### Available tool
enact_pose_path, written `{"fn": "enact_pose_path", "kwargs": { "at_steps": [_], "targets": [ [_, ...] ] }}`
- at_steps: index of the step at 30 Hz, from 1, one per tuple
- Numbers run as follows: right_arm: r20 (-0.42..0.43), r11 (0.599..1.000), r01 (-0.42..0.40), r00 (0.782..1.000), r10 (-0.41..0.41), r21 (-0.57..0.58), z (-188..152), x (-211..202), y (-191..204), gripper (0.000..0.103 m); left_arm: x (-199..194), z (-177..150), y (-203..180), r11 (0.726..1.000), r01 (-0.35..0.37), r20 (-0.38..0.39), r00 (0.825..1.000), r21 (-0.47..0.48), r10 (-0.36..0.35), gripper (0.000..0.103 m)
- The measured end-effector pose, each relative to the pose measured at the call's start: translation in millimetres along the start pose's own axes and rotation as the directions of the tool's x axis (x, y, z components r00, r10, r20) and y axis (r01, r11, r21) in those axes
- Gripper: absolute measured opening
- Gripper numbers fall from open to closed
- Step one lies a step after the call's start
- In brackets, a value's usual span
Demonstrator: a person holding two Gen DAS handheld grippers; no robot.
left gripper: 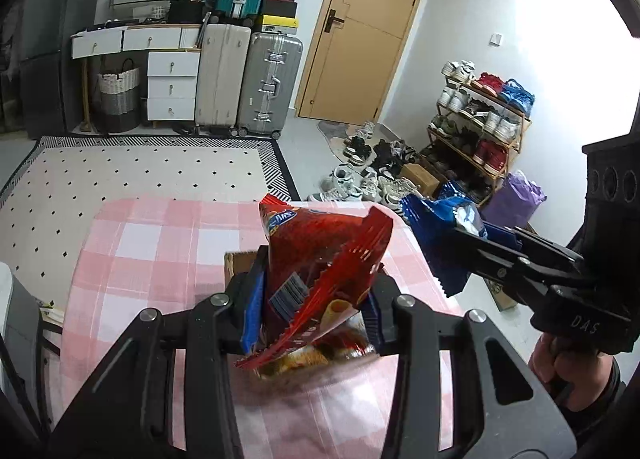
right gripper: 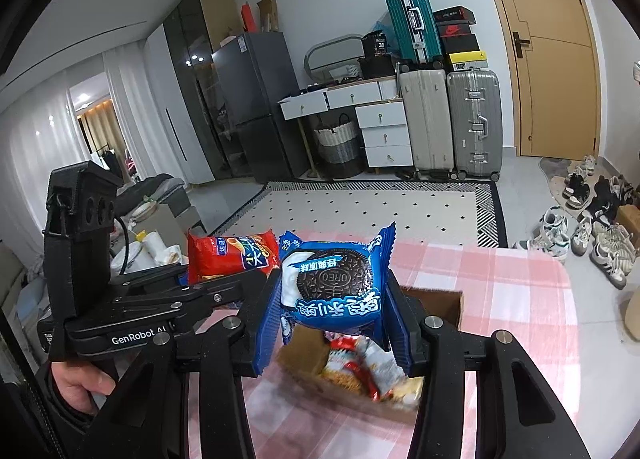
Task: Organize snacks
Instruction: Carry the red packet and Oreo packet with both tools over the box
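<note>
Left claw (left gripper: 316, 291) clamps a red snack bag (left gripper: 320, 259) above the pink-checked surface (left gripper: 160, 243); right claw (right gripper: 332, 311) grips a blue Oreo packet (right gripper: 334, 283) over an open cardboard box (right gripper: 440, 303) holding more snacks (right gripper: 368, 371).

The left wrist view is looking forward and slightly down along its fingers, close above the pink checked table (left gripper: 160, 243), facing the door (left gripper: 360, 31) at 12 o'clock. The right wrist view is sitting equally close over the same table (right gripper: 500, 279), facing the suitcases (right gripper: 448, 119). Both are sharing the table, the rug (left gripper: 140, 175) (right gripper: 380, 207), suitcases (left gripper: 248, 79) and door (right gripper: 556, 59); each is catching the other gripper: right gripper (left gripper: 464, 243) at 3 o'clock, left gripper (right gripper: 224, 279) at 9 o'clock.
</note>
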State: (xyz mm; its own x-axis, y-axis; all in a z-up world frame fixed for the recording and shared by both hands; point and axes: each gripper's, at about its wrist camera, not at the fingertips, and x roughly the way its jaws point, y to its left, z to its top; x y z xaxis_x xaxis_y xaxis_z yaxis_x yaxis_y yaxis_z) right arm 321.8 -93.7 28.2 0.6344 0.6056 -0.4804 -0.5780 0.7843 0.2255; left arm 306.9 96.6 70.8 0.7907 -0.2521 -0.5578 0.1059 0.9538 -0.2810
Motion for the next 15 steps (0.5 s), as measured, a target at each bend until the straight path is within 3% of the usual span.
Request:
{"fn": "enact_pose_path", "kwargs": {
  "at_steps": [7,15],
  "targets": [
    [-0.019,1.0,0.02,1.0,-0.02,-0.002,25,33,-17,0.047,50,20,13,1.0,0.008,-0.021,1.0,-0.027,-0.008,0.037],
    [-0.087,1.0,0.023,0.996,-0.021,0.019,24,87,-36,0.047,100,12,30,0.999,0.016,-0.065,0.998,-0.038,-0.019,0.037]
  ]
}}
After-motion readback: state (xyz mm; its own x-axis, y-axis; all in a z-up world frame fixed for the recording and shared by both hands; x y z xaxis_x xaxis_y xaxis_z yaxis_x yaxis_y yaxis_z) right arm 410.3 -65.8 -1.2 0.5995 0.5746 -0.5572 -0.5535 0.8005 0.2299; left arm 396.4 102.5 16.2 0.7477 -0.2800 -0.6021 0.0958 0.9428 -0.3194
